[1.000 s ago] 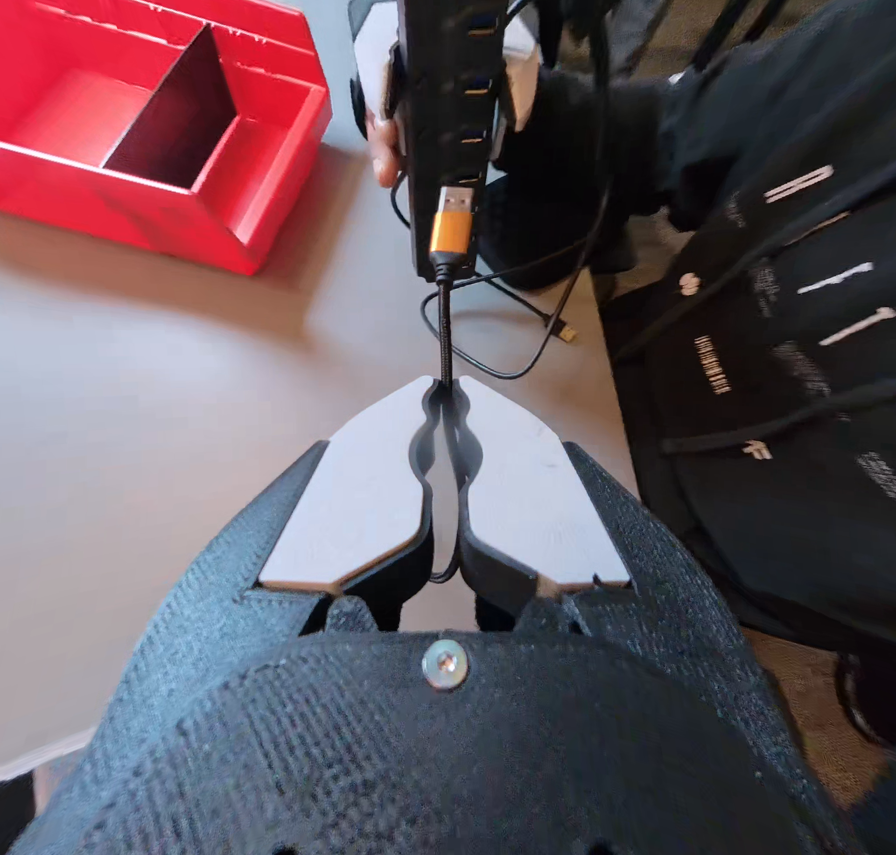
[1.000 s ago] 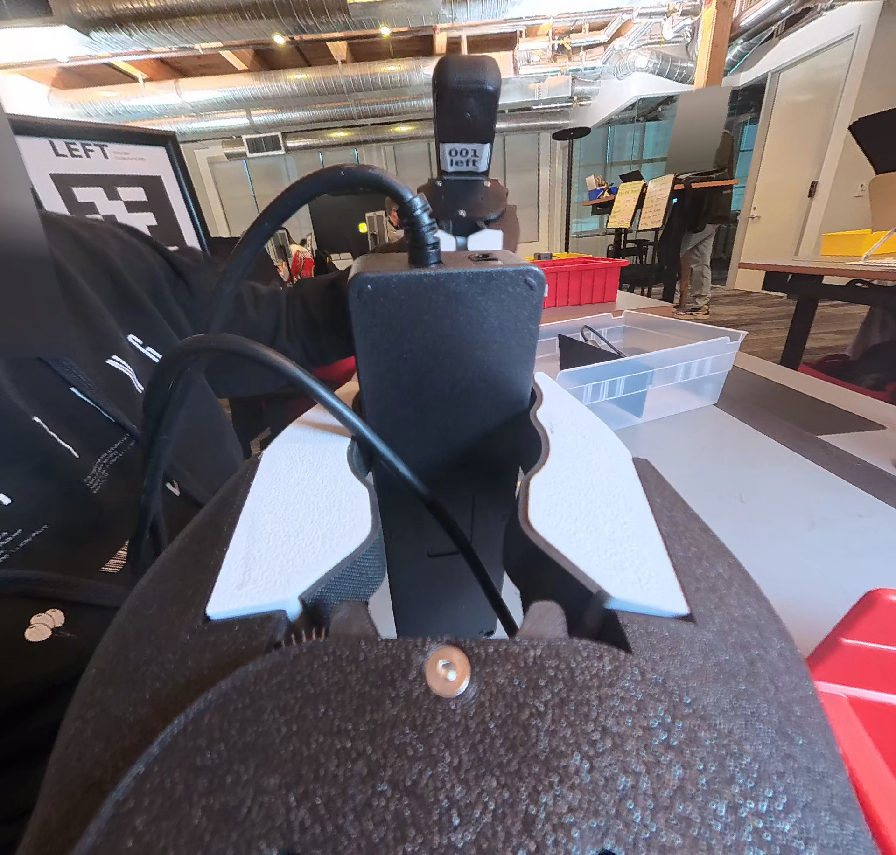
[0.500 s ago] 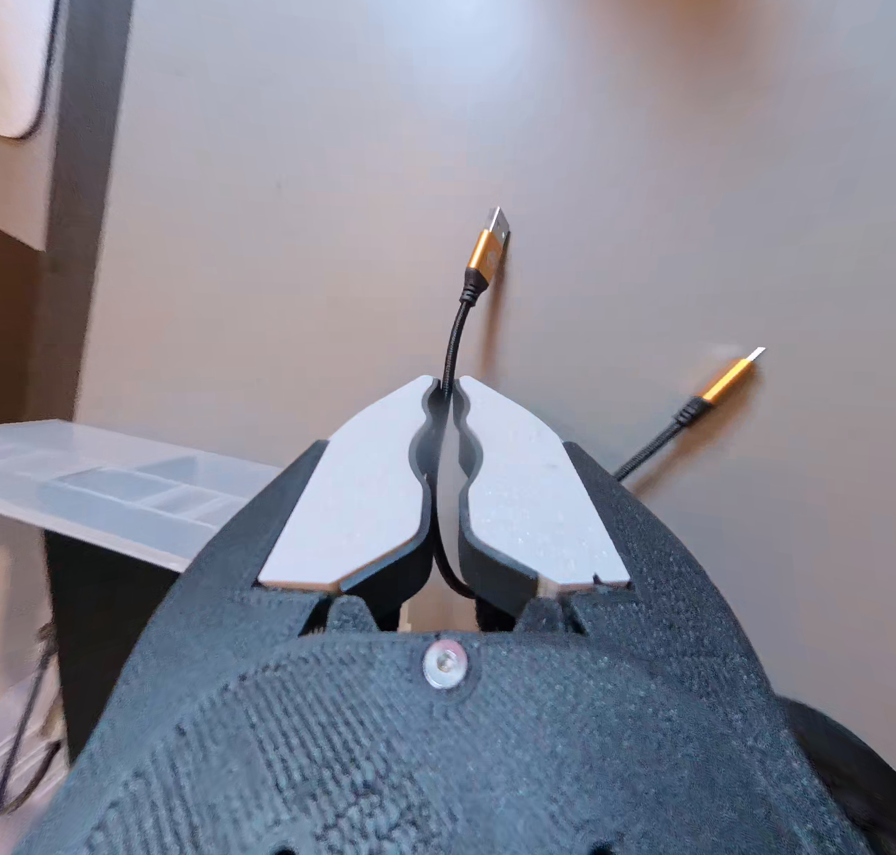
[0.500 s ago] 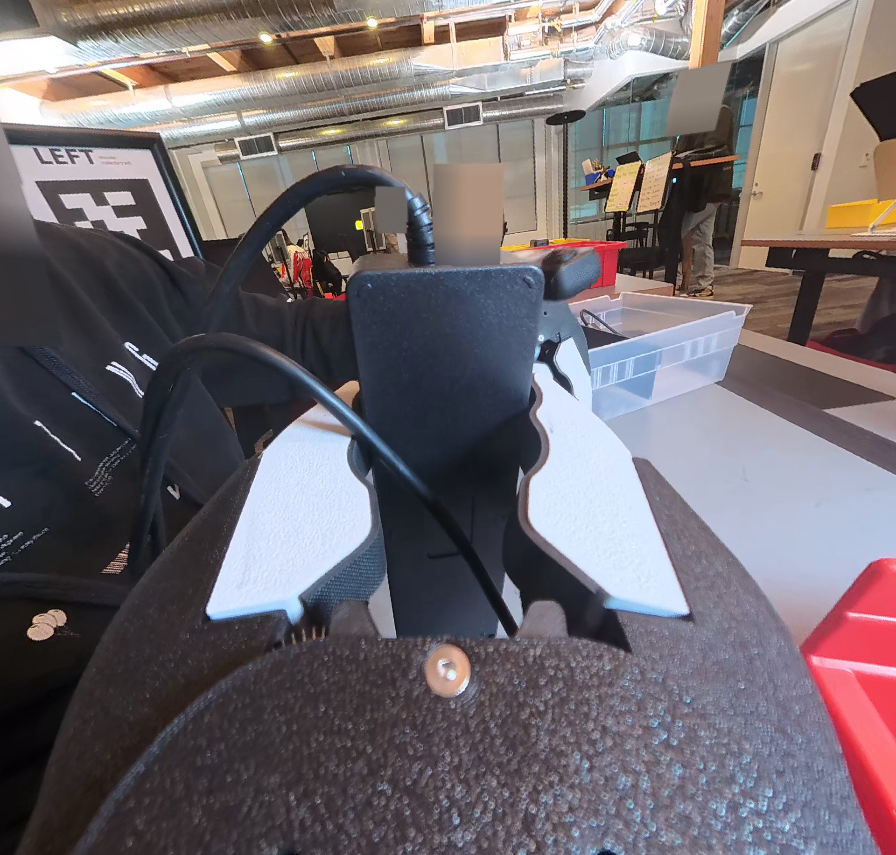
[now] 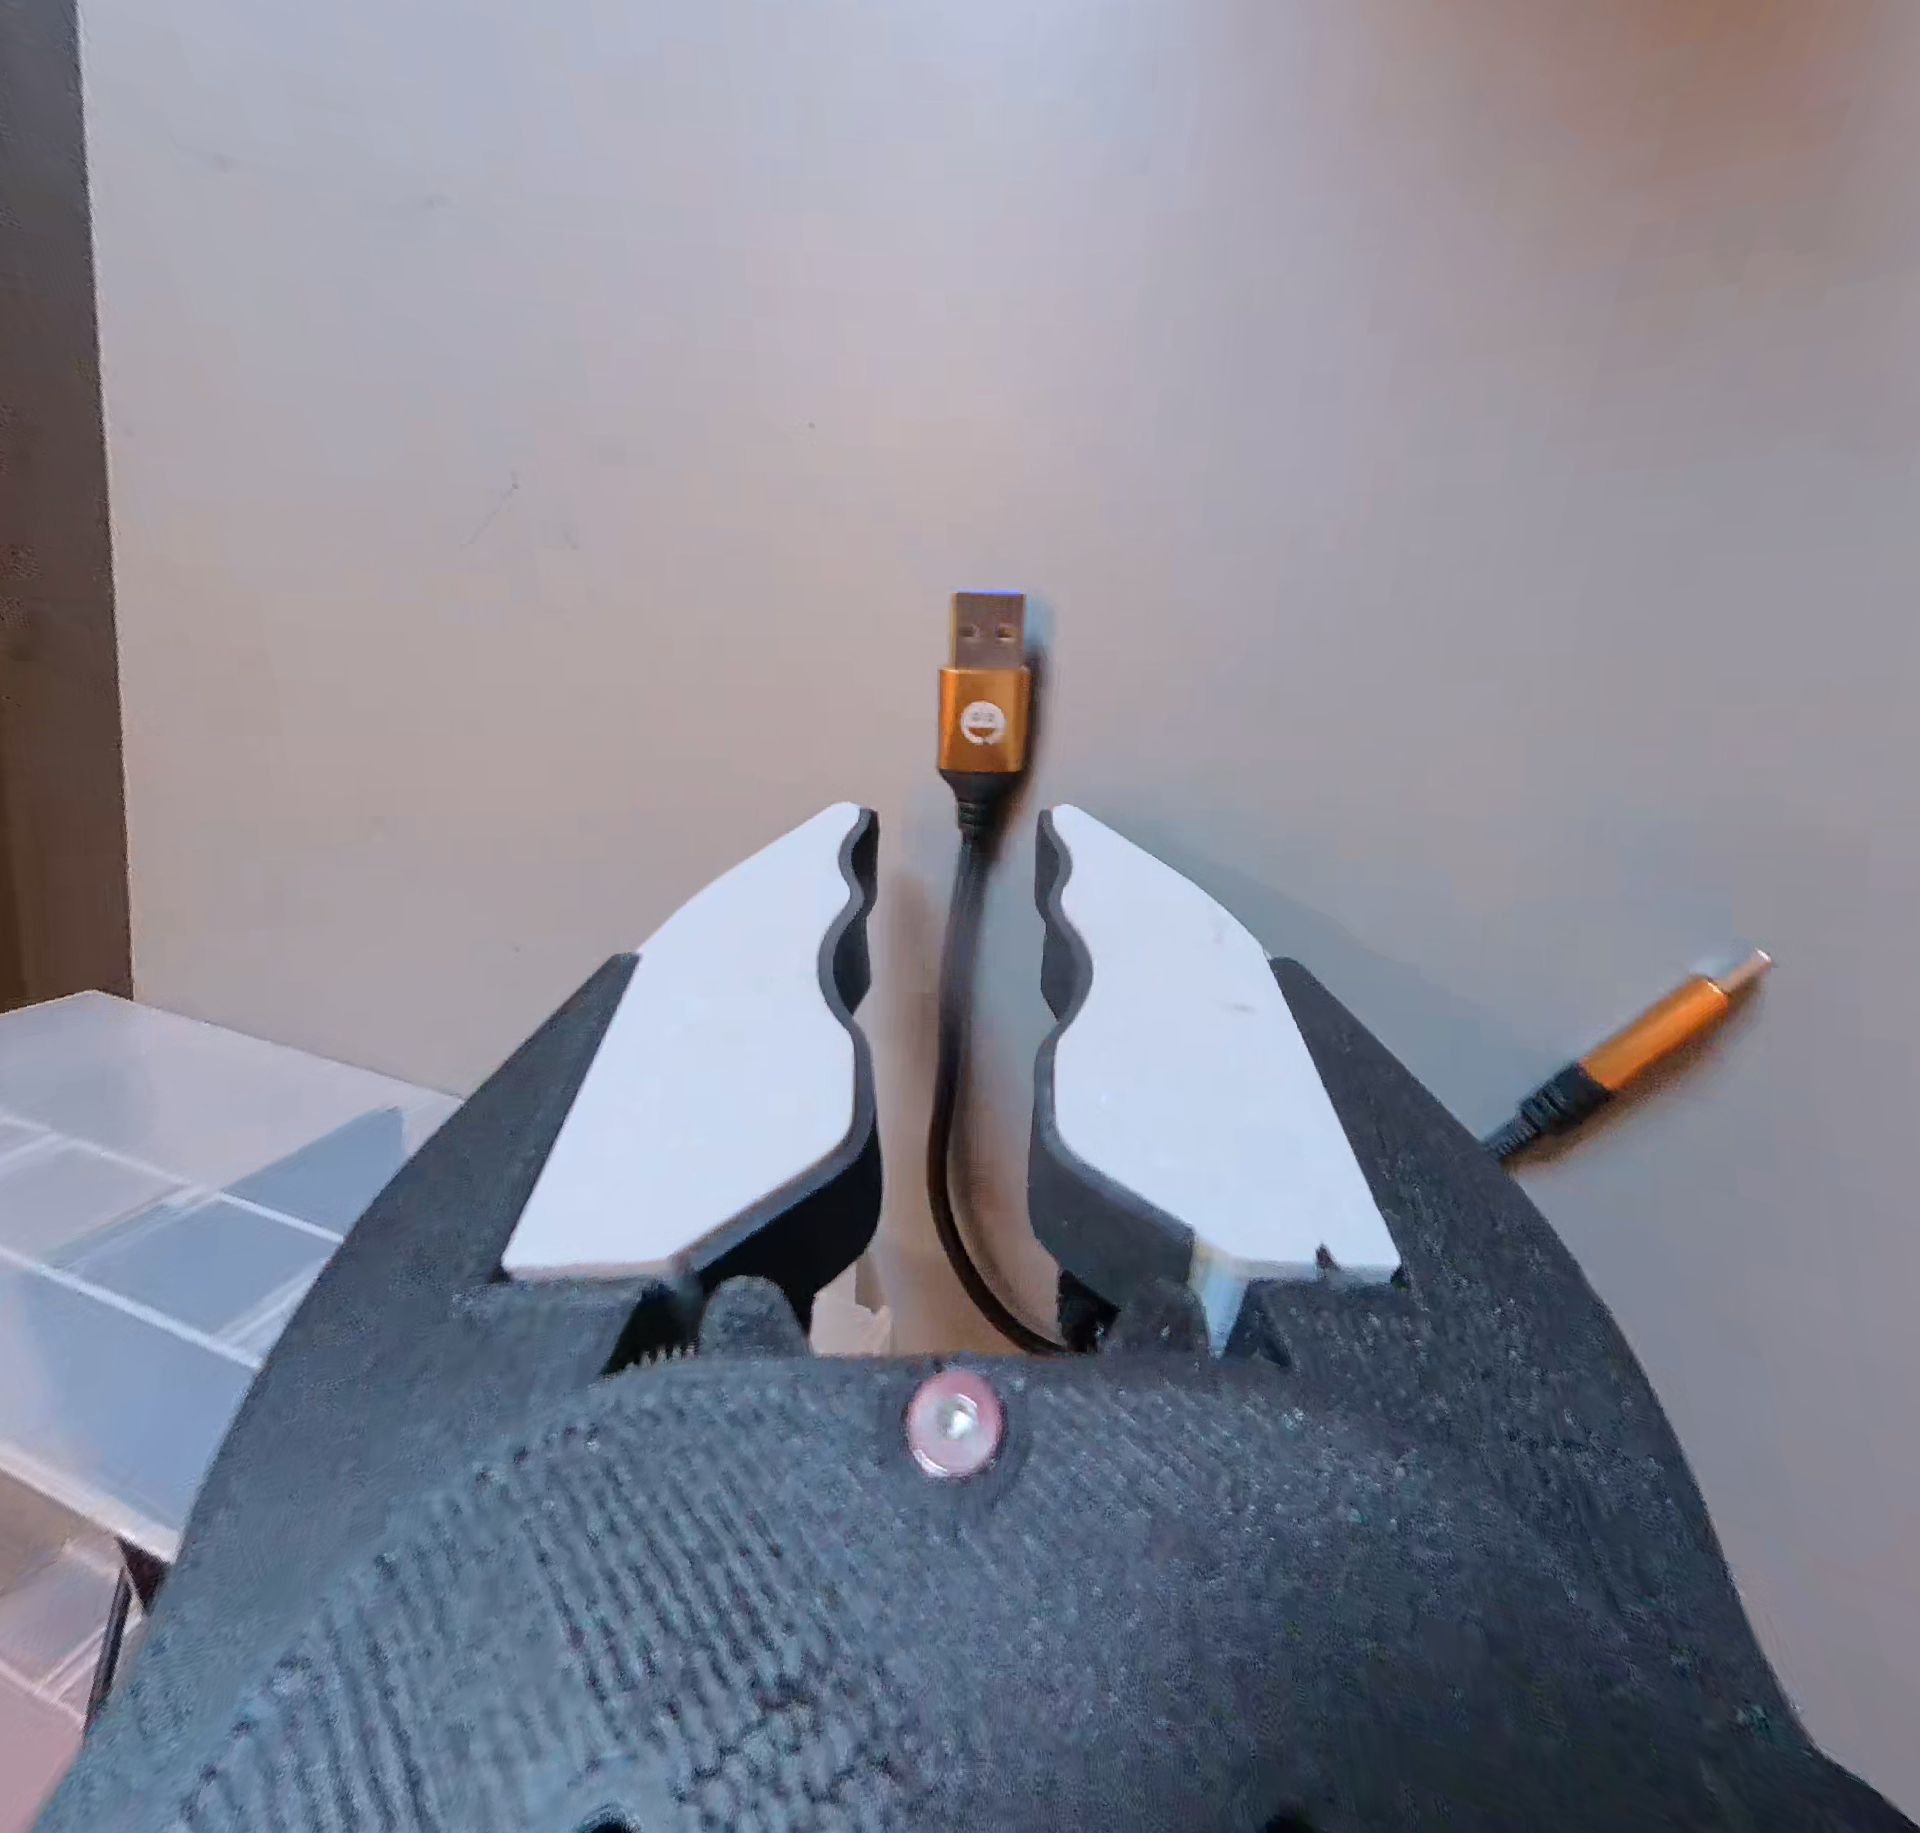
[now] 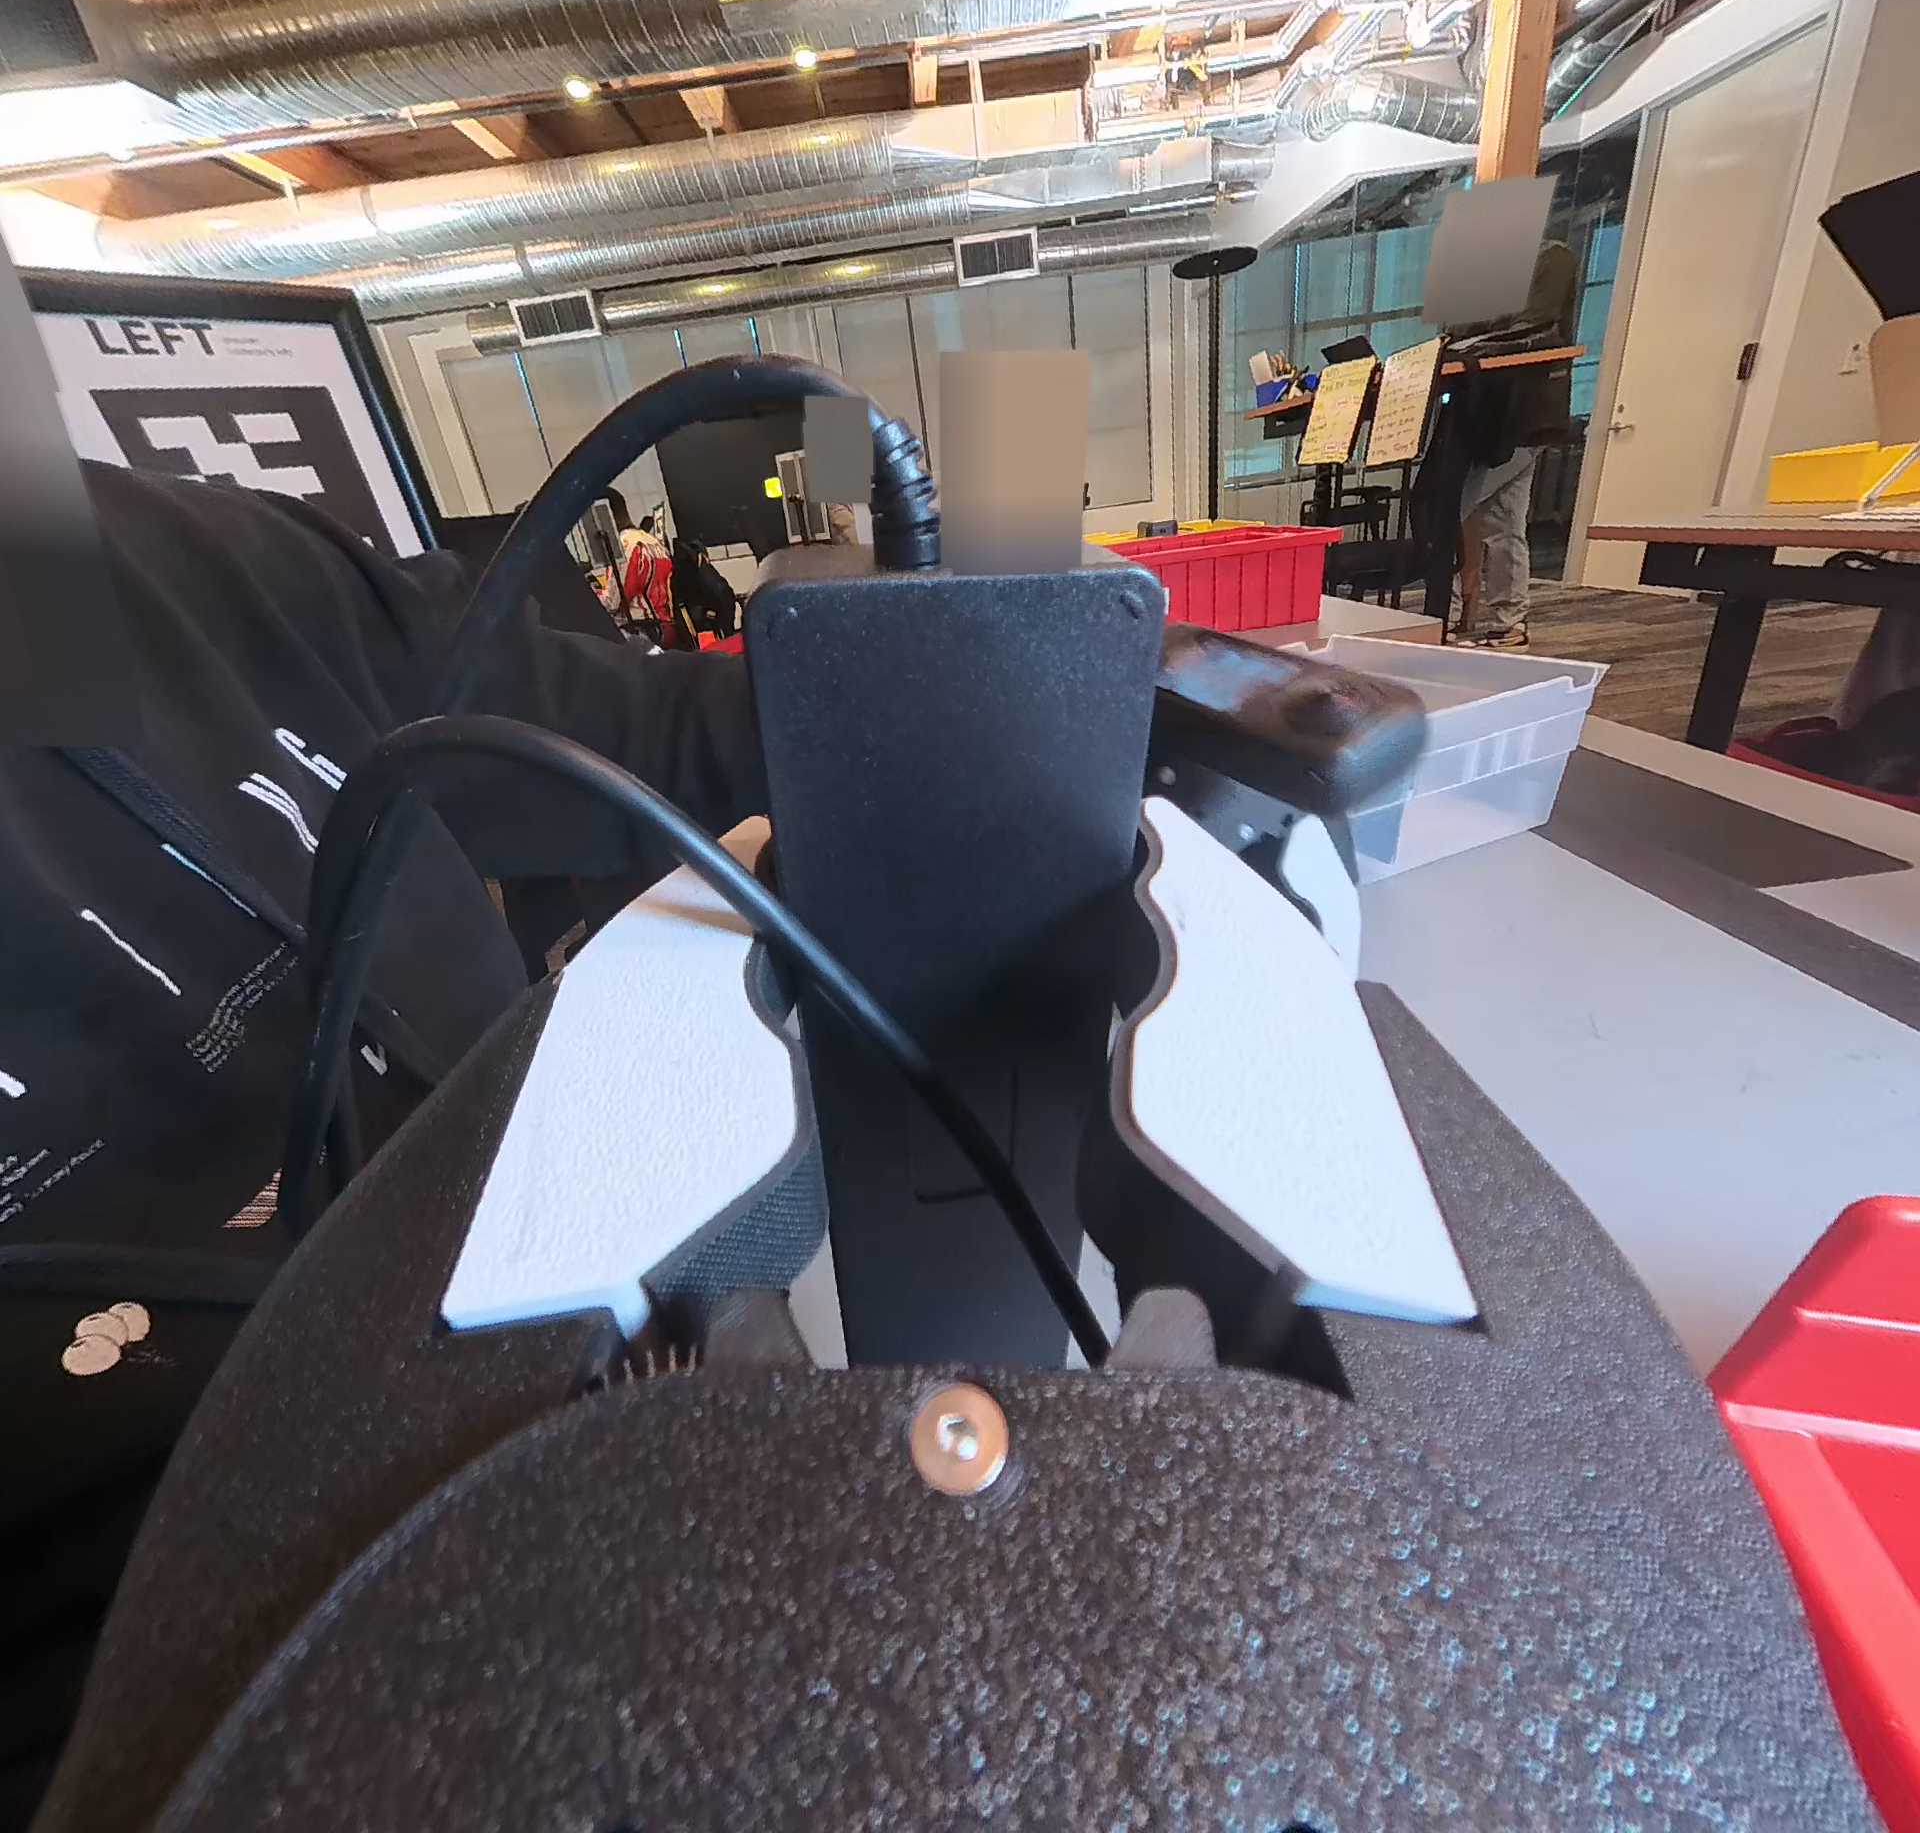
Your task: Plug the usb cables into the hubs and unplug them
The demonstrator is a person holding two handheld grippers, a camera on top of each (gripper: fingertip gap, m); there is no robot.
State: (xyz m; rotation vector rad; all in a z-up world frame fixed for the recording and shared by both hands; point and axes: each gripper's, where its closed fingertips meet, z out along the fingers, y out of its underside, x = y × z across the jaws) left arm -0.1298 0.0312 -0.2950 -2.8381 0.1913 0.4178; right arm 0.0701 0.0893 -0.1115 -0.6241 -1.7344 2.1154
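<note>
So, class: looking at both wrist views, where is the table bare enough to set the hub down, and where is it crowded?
Bare: the table beyond the USB plug, and the stretch between the clear bin and the red tray. Crowded: around the cable between the open left jaws and the second plug.

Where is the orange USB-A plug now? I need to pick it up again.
In the left wrist view, the orange USB-A plug lies on the grey table, just beyond the open left tool, its cable running back between the fingers.

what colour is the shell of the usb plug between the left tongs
Orange metallic, with a bare silver tip: USB plug, best seen in the left wrist view.
</note>
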